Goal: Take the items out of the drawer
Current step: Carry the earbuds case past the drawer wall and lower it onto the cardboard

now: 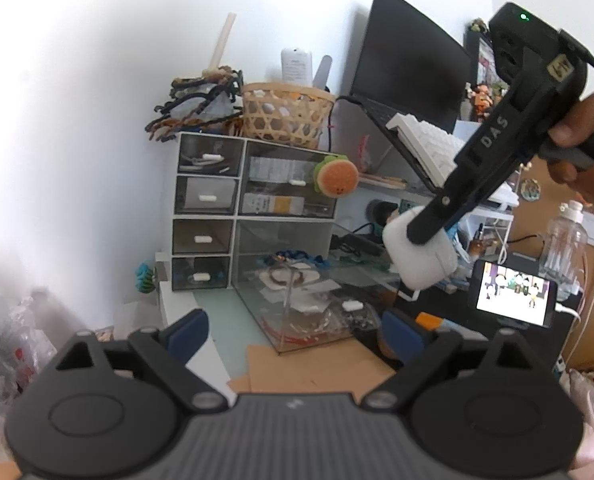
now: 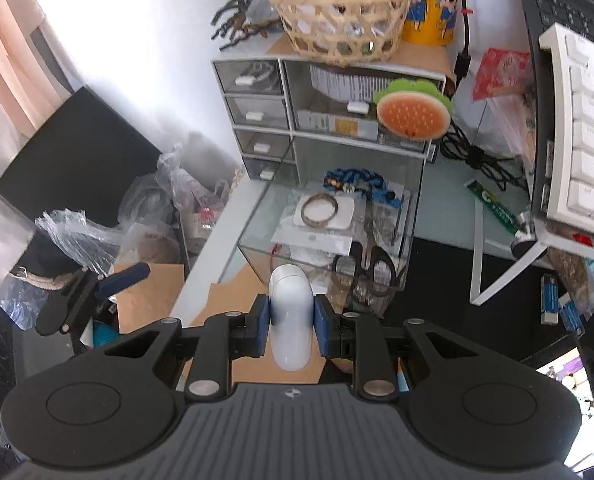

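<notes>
A clear drawer (image 1: 297, 312) (image 2: 329, 232) is pulled out of the white drawer unit (image 1: 217, 208) (image 2: 257, 120). It holds a bangle (image 2: 319, 209), scissors (image 2: 371, 256), blue beads and papers. My right gripper (image 2: 291, 320) is shut on a white earbud case (image 2: 290, 316) and holds it in the air in front of the drawer. The left wrist view shows the same case (image 1: 419, 256) held above and to the right of the drawer. My left gripper (image 1: 293, 334) is open and empty, low in front of the drawer; it also shows in the right wrist view (image 2: 125, 276).
A woven basket (image 1: 287, 114) (image 2: 337, 12) sits on the drawer unit, with a burger toy (image 1: 335, 178) (image 2: 413, 112) stuck on its front. A laptop (image 1: 413, 76), white keyboard (image 2: 581, 128), phone (image 1: 515, 298) and plastic bottle (image 1: 567, 244) stand right. Plastic bags (image 2: 97, 232) lie left.
</notes>
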`<state>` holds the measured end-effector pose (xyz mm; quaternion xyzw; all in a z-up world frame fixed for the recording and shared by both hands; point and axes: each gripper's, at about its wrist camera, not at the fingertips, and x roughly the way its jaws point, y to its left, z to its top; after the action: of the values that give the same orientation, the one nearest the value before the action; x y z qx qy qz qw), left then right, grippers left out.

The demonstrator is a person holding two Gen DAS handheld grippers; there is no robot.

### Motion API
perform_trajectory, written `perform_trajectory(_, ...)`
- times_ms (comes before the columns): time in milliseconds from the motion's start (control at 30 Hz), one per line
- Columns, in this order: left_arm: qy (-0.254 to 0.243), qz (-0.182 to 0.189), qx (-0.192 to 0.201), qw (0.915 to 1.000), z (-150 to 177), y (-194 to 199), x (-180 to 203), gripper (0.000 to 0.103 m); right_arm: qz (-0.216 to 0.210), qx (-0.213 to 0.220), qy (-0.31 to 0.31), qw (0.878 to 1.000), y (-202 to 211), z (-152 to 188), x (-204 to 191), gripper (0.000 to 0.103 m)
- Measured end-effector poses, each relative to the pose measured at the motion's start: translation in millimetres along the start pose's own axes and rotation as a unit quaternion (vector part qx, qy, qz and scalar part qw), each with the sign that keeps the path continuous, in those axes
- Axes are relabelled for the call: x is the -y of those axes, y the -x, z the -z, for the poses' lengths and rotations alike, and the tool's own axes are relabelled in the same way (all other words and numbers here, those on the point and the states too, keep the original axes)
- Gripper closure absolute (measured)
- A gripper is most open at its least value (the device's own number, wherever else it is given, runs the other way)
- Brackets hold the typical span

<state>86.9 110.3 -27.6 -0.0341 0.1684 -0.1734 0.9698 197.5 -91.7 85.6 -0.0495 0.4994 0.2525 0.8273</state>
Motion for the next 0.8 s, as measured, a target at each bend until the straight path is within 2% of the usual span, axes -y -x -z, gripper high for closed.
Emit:
perform_trajectory(333, -0.015, 0.002, 0.003, 0.9999, 1, 1, 2, 0.005, -0.008, -0.018, 0.003, 1.0, -17, 7, -3, 0.077)
perform_trajectory(800, -0.003, -0.006, -0.007, 1.0, 2, -3, -5, 0.001, -0.025, -0.043, -0.004, 0.999, -49, 18, 2, 0.077)
